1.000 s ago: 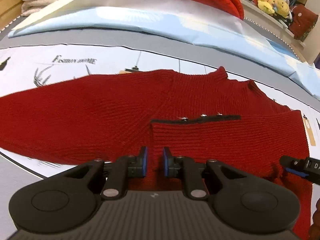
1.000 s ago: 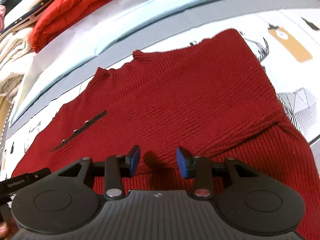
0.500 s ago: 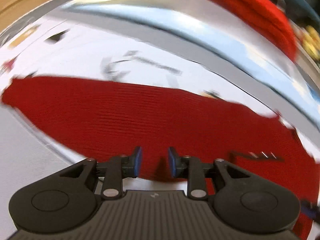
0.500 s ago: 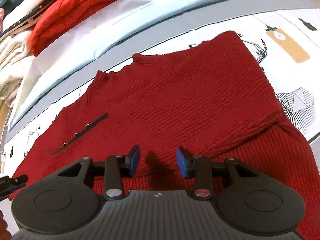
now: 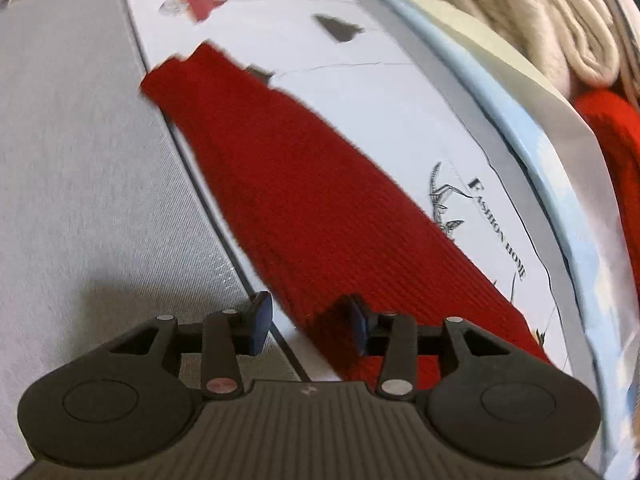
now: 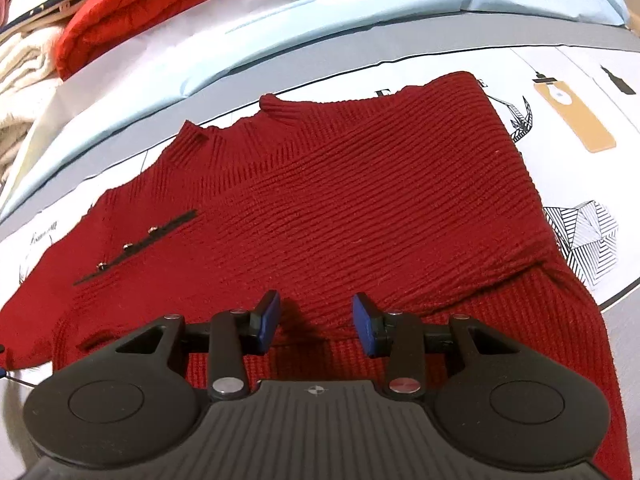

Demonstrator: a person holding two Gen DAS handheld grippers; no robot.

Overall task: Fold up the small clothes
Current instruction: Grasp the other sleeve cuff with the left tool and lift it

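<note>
A dark red ribbed knit sweater lies flat on a printed bedsheet, collar toward the far side, with a black buttoned strip on its left chest. Its right part is folded across the body. In the left wrist view its long sleeve stretches away to the cuff at upper left. My left gripper is open and empty, at the sleeve's near lower edge; its right fingertip sits over the knit. My right gripper is open and empty just above the sweater's lower body.
The white sheet carries printed drawings and lettering; a grey cover lies left of the sleeve. Pale blue bedding, a bright red quilt and cream folded blankets pile up along the far side.
My left gripper has swung left from the sweater's chest to the left sleeve and its jaws have opened wider. My right gripper has stayed nearly still and open.
</note>
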